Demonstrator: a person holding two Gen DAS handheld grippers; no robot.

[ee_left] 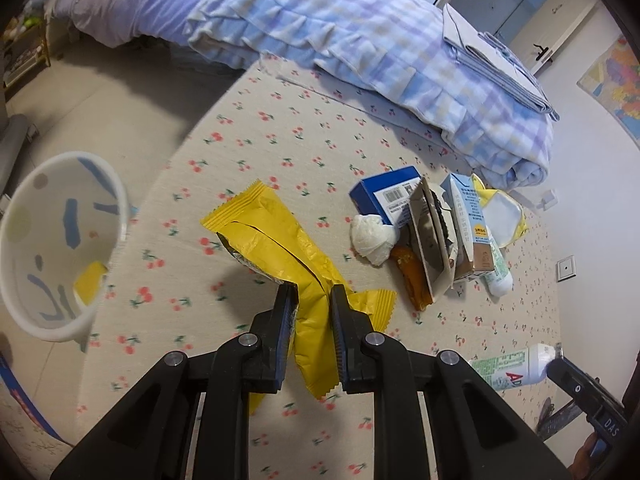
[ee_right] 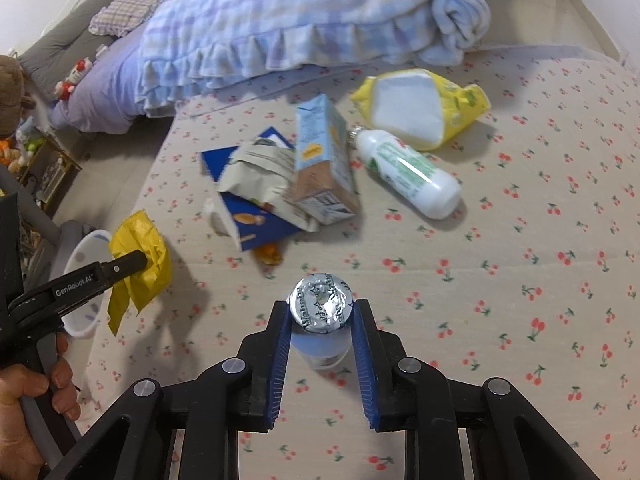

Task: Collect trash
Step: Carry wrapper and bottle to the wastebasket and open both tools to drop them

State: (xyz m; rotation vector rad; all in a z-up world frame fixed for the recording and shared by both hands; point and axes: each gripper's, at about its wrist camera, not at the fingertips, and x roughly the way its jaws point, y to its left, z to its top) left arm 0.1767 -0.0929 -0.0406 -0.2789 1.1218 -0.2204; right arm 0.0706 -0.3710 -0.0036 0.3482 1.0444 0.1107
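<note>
Yellow wrapper [ee_left: 280,248] pinched in left fingers [ee_left: 286,308]; right fingers [ee_right: 362,336] grip bottle [ee_right: 322,308].

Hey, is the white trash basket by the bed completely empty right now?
No, the white basket already holds a yellow scrap near its bottom, seen in the left wrist view.

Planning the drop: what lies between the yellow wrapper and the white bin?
Only bare cherry-print sheet between yellow wrapper and white bin, left wrist view.

Home bedroom, cherry-print mattress [ee_left: 280,128], checked blanket [ee_left: 360,32], pillow [ee_right: 124,0], plush toys [ee_right: 12,80]
</note>
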